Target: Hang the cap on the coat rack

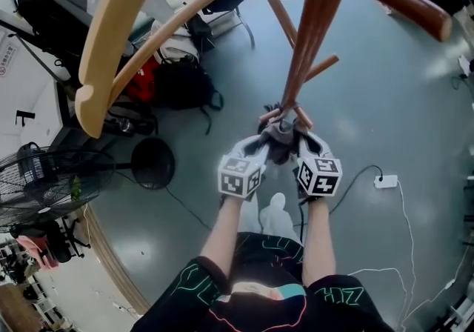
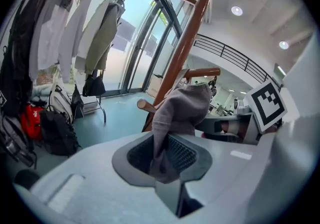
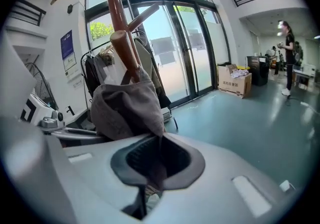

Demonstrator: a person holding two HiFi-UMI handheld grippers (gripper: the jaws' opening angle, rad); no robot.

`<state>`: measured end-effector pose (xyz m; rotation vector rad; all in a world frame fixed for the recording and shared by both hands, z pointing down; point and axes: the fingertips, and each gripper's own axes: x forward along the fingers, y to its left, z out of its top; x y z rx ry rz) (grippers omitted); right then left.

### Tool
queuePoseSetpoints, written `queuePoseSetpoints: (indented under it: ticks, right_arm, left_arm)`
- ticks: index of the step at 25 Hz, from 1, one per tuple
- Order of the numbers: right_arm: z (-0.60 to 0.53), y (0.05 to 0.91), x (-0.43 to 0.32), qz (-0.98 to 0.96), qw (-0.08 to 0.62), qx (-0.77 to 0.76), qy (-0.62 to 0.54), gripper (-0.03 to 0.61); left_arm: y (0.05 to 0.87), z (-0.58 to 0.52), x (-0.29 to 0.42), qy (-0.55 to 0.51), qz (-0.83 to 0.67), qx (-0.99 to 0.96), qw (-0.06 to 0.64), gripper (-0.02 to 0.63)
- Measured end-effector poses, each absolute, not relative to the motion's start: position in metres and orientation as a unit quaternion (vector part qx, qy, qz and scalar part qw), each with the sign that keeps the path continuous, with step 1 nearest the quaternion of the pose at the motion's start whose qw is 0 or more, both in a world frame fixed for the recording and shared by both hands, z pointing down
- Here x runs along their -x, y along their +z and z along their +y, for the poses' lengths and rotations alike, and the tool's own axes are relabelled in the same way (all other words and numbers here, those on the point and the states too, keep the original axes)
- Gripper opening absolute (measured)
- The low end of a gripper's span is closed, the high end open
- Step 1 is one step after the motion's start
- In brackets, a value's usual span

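Note:
The cap [image 1: 280, 138] is a grey bundle of cloth held up against a low peg [image 1: 275, 111] of the brown wooden coat rack [image 1: 311, 34]. My left gripper [image 1: 259, 147] is at its left side and my right gripper [image 1: 300, 147] at its right. In the left gripper view the cap [image 2: 182, 110] hangs loosely between the parted jaws of the left gripper [image 2: 162, 155], with pad faces bare on both sides, near a peg [image 2: 147, 105]. In the right gripper view the right gripper [image 3: 157, 158] pinches the cap [image 3: 125, 108] in a narrow slit, under a peg [image 3: 125, 50].
A pale curved wooden arm [image 1: 111, 34] hangs close overhead at the upper left. Bags [image 1: 181, 82], a floor fan [image 1: 44, 182] and a round black base [image 1: 152, 164] stand to the left. A power strip [image 1: 385, 181] lies at the right. A clothes rail [image 2: 75, 33] stands by the glass doors.

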<state>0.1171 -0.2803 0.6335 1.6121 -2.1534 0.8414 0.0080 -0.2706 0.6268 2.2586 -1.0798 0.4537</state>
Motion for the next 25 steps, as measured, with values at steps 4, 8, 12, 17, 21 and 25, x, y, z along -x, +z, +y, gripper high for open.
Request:
queuePoseSetpoints:
  ticks: [4, 8, 12, 17, 21, 25]
  right_arm:
    - [-0.280, 0.636, -0.122, -0.748, 0.173, -0.574, 0.285, 0.095]
    - [-0.274, 0.629, -0.136, -0.747, 0.167, -0.578, 0.282, 0.112]
    - [-0.264, 0.619, -0.145, -0.755, 0.152, -0.575, 0.275, 0.112]
    - [-0.257, 0.592, -0.150, -0.779, 0.134, -0.562, 0.242, 0.080]
    - [-0.254, 0.556, -0.160, -0.793, 0.100, -0.565, 0.203, 0.005]
    - [-0.254, 0.513, -0.165, -0.811, 0.065, -0.558, 0.164, 0.005]
  left_arm:
    - [0.632, -0.269, -0.001, 0.180, -0.420, -0.842, 0.286, 0.108]
    - [0.625, -0.270, 0.003, 0.173, -0.441, -0.837, 0.274, 0.118]
    - [0.605, -0.269, -0.001, 0.145, -0.453, -0.841, 0.256, 0.114]
    - [0.561, -0.271, -0.010, 0.089, -0.476, -0.847, 0.220, 0.060]
    - [0.518, -0.269, -0.020, 0.048, -0.477, -0.859, 0.181, 0.043]
    - [0.481, -0.268, -0.028, 0.016, -0.471, -0.869, 0.149, 0.005]
